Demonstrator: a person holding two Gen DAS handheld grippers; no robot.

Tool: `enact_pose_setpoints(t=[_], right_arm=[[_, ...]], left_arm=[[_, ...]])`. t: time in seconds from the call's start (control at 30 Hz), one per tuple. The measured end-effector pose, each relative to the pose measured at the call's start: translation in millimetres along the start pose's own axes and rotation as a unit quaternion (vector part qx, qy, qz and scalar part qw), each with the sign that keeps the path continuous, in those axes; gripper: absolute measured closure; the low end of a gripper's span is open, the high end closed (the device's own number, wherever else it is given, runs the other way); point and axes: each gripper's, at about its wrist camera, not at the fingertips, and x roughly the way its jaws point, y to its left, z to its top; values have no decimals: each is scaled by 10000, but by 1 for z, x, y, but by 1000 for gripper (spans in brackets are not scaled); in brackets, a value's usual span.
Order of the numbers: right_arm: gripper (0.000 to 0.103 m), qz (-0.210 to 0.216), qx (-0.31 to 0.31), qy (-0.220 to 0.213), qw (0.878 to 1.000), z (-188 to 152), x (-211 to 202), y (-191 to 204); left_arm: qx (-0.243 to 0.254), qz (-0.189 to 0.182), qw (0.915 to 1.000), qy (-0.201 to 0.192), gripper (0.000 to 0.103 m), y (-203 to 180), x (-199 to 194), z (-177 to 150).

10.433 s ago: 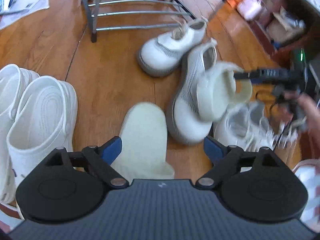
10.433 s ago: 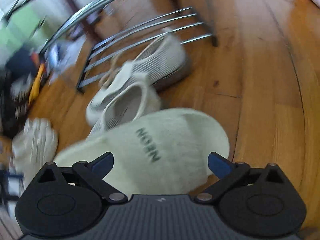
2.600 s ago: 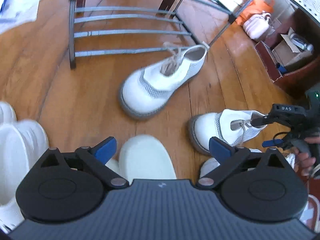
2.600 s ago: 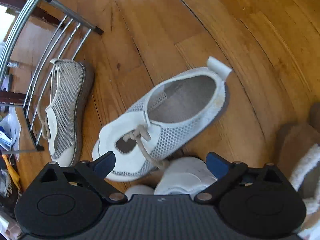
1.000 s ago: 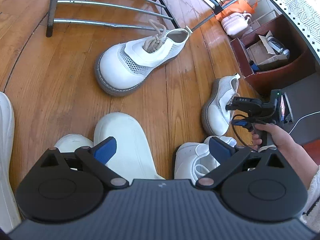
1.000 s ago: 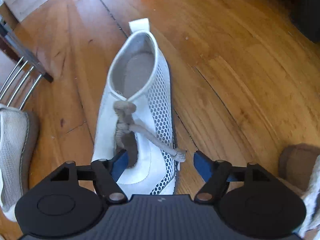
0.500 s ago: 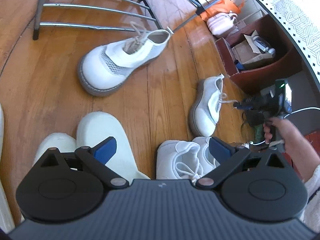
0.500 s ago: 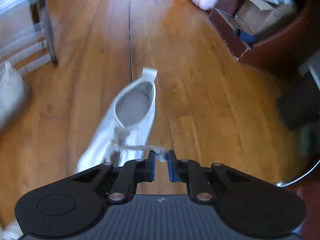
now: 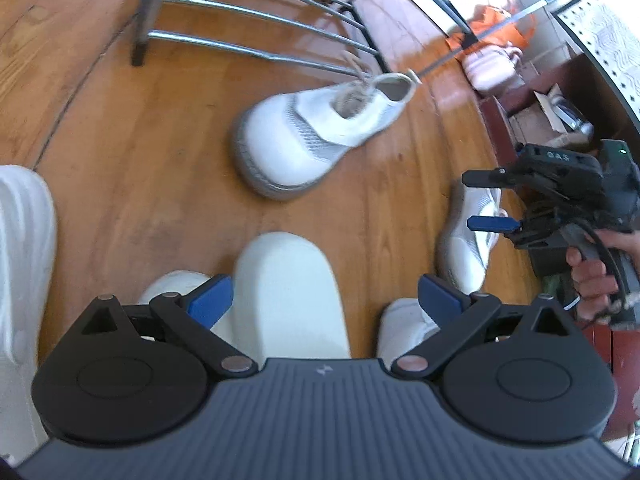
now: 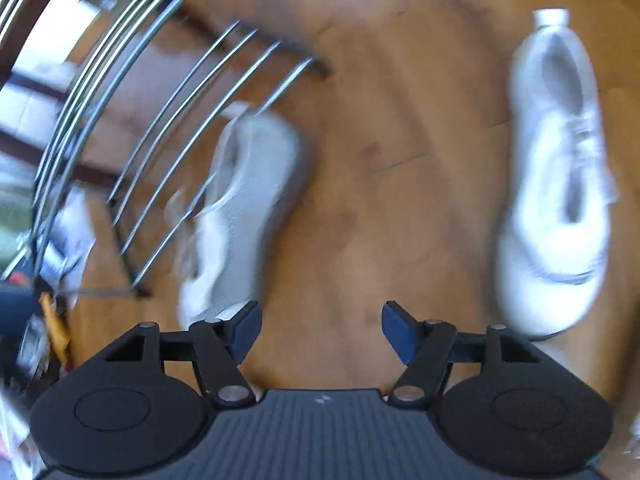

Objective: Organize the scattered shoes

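on the wooden floor, both tongs, left gripper and right gripper, gape empty. white mesh shoes lie apart by the metal rack. loose laces could snag on the rack's bars, i judge.

Shiny brown wood floor, bright with sun. Metal rack of thin silver bars standing on it. Dark wood shelf off to one side.
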Motion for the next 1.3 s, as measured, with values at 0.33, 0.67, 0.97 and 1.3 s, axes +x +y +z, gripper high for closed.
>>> enact_pose_setpoints(t=[0.33, 0.67, 0.97, 1.3], right_arm=[[17, 894, -443, -675, 9927, -60, -53, 28], [11, 1529, -417, -1952, 9679, -113, -138, -15], [9, 1530, 143, -2466, 9569, -103, -161, -91], [8, 1402, 583, -2340, 9603, -86, -146, -134]], left_arm=[[360, 1106, 9912, -625, 3, -5, -20, 17], [692, 1723, 9825, -117, 3, -46, 87, 96], [695, 2234, 9722, -40, 0, -47, 146, 124], [-617, 1769, 9818, 314, 33, -24, 162, 124]])
